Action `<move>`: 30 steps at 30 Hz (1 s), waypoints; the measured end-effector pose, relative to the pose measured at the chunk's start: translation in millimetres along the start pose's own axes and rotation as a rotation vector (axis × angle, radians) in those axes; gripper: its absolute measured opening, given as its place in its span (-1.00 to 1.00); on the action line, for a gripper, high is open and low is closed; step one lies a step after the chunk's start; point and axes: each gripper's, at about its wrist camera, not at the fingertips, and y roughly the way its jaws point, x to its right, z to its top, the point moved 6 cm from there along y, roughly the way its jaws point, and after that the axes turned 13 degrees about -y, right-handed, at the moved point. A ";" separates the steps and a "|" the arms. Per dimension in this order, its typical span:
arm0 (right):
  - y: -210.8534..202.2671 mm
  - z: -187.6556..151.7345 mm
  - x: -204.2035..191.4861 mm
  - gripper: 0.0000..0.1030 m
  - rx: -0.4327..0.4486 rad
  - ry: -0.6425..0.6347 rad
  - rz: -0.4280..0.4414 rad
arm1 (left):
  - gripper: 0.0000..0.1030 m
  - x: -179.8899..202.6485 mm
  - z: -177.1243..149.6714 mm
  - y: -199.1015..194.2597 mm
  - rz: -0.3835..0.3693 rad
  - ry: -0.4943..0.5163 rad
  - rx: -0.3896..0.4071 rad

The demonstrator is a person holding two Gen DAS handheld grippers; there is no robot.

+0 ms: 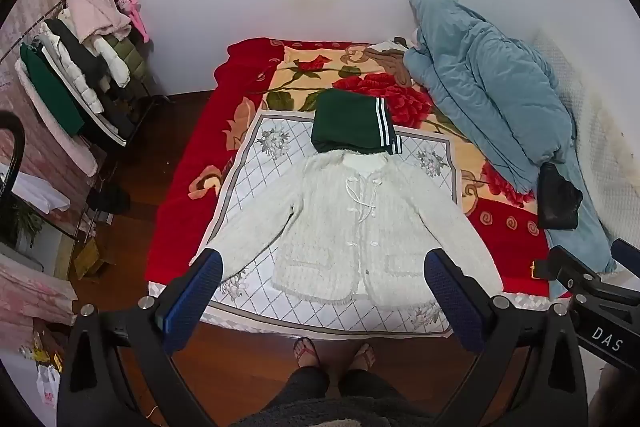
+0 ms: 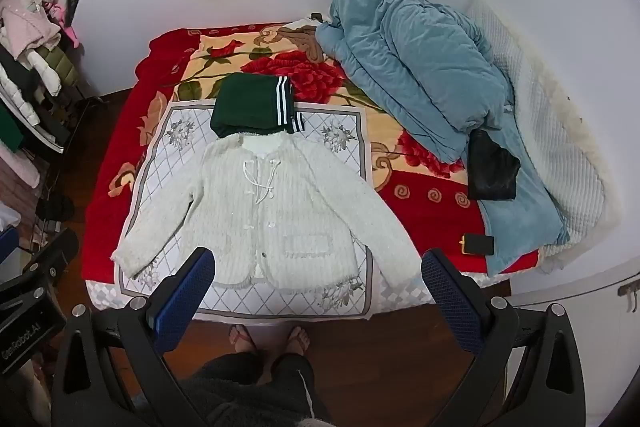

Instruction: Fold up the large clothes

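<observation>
On the bed (image 1: pixel 180 211), a fluffy white cardigan (image 1: pixel 344 227) lies flat with its front up and both sleeves spread out to the sides. It rests on a white quilted mat (image 1: pixel 256 163) with grey flowers, and the mat lies on a red blanket with big roses (image 1: pixel 372 87). The cardigan's front is closed with little white ties and buttons. A pocket shows on its lower front in the right wrist view.

Just past the cardigan's collar sits a folded dark green garment with white stripes (image 1: pixel 352 125). Its near edge touches the collar.

A rumpled blue quilt (image 1: pixel 492 99) is piled along the right side of the bed. A black bag (image 1: pixel 558 201) sits on it. Near the bed's edge, a dark phone with an orange rim (image 2: pixel 477 244) lies on the red blanket beside the quilt.

The left hand-held gripper (image 1: pixel 322 297) hangs above the near edge of the bed. Its two blue pads (image 1: pixel 192 301) are wide apart and hold nothing. The right hand-held gripper (image 2: pixel 318 297) is the same: wide apart, with nothing between its blue pads (image 2: pixel 454 301). Neither one touches the cardigan.

The person's feet in sandals (image 1: pixel 306 351) stand on the brown wood floor at the foot of the bed. A clothes rack (image 1: pixel 80 75) full of coats stands by the wall on the left.
</observation>
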 end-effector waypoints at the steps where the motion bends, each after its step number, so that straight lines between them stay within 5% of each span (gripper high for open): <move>1: -0.2 -0.2 -0.3 1.00 -0.002 -0.001 0.000 | 1.00 -0.3 0.1 0.1 -0.006 -0.004 -0.001; 30: -9.1 6.6 -6.3 1.00 0.017 -0.014 0.002 | 1.00 -2.8 12.8 -8.8 -0.009 -0.009 0.013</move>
